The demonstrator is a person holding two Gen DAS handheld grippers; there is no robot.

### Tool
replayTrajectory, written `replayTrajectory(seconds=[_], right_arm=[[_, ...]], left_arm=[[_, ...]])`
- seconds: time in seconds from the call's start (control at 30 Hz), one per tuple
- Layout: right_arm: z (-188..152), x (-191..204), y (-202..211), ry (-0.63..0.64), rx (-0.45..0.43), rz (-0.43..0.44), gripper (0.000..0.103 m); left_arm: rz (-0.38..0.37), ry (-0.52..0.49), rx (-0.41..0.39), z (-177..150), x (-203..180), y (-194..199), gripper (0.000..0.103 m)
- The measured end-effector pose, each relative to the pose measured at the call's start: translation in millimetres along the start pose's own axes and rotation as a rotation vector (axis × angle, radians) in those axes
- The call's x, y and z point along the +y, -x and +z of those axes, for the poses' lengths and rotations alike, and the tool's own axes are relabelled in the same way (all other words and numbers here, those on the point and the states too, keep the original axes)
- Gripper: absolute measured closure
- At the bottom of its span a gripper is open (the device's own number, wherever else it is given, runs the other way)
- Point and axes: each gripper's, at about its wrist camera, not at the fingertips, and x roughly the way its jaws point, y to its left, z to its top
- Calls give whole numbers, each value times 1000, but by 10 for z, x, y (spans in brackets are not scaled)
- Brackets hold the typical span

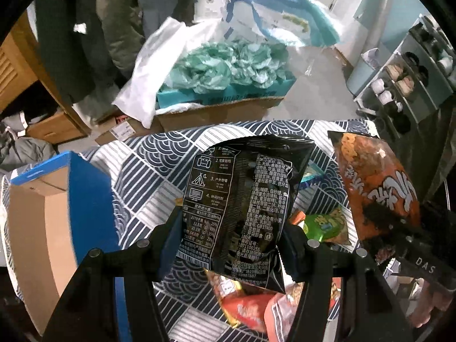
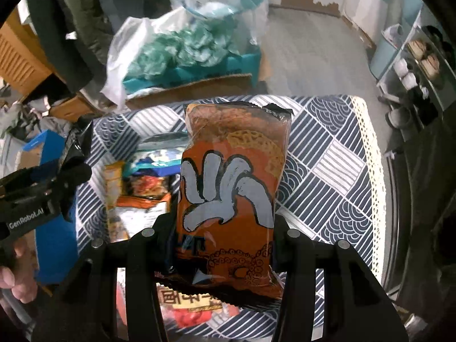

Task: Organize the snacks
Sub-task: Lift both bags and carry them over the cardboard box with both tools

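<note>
My left gripper [image 1: 230, 236] is shut on a black snack bag [image 1: 242, 196] with white print, held upright above the patterned tablecloth [image 1: 148, 154]. In the left wrist view the orange snack bag [image 1: 376, 188] hangs at the right in the other gripper. My right gripper [image 2: 223, 239] is shut on that orange snack bag [image 2: 233, 188], which bears large grey characters. Below both bags lies a pile of loose snack packets [image 2: 142, 188] on the cloth. The left gripper's body [image 2: 37, 196] and a hand [image 2: 14, 273] show at the left edge of the right wrist view.
A blue cardboard box [image 1: 57, 208] stands open at the table's left. Beyond the table sits a carton of green wrapped items [image 1: 225, 71] on the floor. A shoe rack [image 1: 404, 77] stands at the right. The tablecloth's right side [image 2: 336, 171] is bare.
</note>
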Motion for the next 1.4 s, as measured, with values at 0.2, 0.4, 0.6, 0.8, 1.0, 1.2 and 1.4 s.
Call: replayTrajectory(seconds=[0.2,0.4,0.6,0.8,1.0,1.2,1.4], right_arm=[[-45,190,233,40,-41,37,56],[-109,413,393,87,-64,77,56],[-148,657,476,131,-72,106,56],[-123,919,495,164,-67,149,56],[-109,1301,455,218,-48,181,56],[-129,1789,407,296,-30,217,56],[-164,2270,305,368,7,245,56]], left_arm=[[-6,-9,-57,-110,83,351,41],[-25,4,-108,-200,236,636,41],[-32,25,-123,-349,450,791,41],[-12,60,-115,-484,761,813,41],[15,108,-116,-618,1116,876,41],[62,165,-118,-791,1543,876,41],[86,227,-101,-987,1932,862,41]])
